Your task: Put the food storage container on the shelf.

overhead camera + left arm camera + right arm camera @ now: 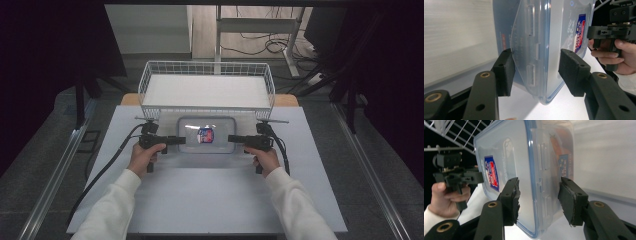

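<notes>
A clear plastic container (207, 135) with a snap-on lid and a red-and-blue label lies low over the white table (210, 200), just in front of the wire basket. My left gripper (181, 140) takes its left end and my right gripper (231, 139) its right end, both turned on their sides. In the left gripper view the pads (506, 72) close on the container (536, 37) at its latch flap. In the right gripper view the pads (567, 202) clamp the container (509, 165) the same way. Whether it rests on the table I cannot tell.
A white wire basket (145, 85) stands at the table's far edge, directly behind the container. Cables trail from both grippers toward the person. Bare tabletop stretches toward the near edge. Table legs and cables lie on the floor beyond.
</notes>
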Available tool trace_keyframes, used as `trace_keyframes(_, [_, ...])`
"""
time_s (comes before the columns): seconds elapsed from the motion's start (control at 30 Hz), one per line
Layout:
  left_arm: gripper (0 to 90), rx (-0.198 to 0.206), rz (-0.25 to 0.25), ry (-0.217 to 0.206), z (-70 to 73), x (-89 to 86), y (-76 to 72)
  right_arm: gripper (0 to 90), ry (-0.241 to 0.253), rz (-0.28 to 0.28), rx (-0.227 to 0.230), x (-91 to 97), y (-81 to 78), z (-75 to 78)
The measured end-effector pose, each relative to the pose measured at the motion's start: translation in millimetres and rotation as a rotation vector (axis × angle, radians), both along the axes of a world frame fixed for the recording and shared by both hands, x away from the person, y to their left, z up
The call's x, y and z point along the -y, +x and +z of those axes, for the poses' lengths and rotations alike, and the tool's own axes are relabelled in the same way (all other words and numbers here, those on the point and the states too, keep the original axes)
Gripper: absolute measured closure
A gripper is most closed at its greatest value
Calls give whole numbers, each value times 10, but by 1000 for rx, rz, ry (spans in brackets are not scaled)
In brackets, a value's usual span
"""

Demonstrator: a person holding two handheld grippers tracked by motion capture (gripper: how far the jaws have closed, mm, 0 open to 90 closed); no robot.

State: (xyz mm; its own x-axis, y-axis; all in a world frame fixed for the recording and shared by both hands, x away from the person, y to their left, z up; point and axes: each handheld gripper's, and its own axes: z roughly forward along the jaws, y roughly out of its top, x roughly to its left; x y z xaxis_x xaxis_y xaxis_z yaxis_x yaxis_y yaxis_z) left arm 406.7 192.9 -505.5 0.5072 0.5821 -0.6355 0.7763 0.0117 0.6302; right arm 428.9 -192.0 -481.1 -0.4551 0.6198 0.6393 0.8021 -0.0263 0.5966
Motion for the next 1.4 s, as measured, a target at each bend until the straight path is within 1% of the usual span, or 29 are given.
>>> trace_keyframes(0.1, [475,-8,17,0,-34,11,18,520,14,-28,-9,-4,32,-40])
trace_keyframes(0.2, [472,-25,28,-5,-60,28,31,519,14,-47,-22,-6,52,-77])
trace_keyframes(0.23, [471,-30,28,-3,-67,28,37,519,17,-50,-28,-6,56,-85])
trace_keyframes(0.3, [470,-43,33,-11,-81,33,48,518,20,-56,-37,-8,64,-104])
trace_keyframes(0.4, [469,-52,40,-22,-104,40,62,518,19,-60,-44,-13,69,-124])
trace_keyframes(0.47, [468,-53,36,-17,-120,40,70,518,20,-61,-48,-12,73,-138])
trace_keyframes(0.53, [468,-49,38,-17,-120,42,71,518,28,-65,-54,-7,79,-153])
trace_keyframes(0.73, [465,-48,46,-21,-122,50,62,513,34,-75,-66,-3,75,-160])
trace_keyframes(0.8, [456,-40,51,-11,-123,60,56,507,34,-80,-69,-4,68,-160])
trace_keyframes(0.87, [445,-45,53,-13,-133,79,48,498,33,-88,-69,-11,62,-162])
trace_keyframes(0.93, [430,-40,54,-14,-143,90,45,486,16,-92,-64,-17,55,-165])
trace_keyframes(1.13, [423,-40,52,-15,-149,93,43,482,22,-102,-60,-22,48,-172])
trace_keyframes(1.2, [406,-32,52,-7,-153,98,37,448,24,-106,-59,-23,48,-176])
trace_keyframes(1.23, [384,-23,55,-5,-151,96,30,414,25,-110,-55,-21,43,-173])
trace_keyframes(1.27, [365,-22,55,-7,-143,95,24,402,23,-119,-44,-17,36,-169])
trace_keyframes(1.3, [342,-21,61,-10,-133,102,13,392,22,-124,-44,-20,25,-160])
trace_keyframes(1.37, [309,-11,55,12,-115,98,-24,352,9,-124,-33,-14,-5,-128])
trace_keyframes(1.4, [299,-4,53,16,-110,94,-41,338,0,-124,-23,-16,-33,-107])
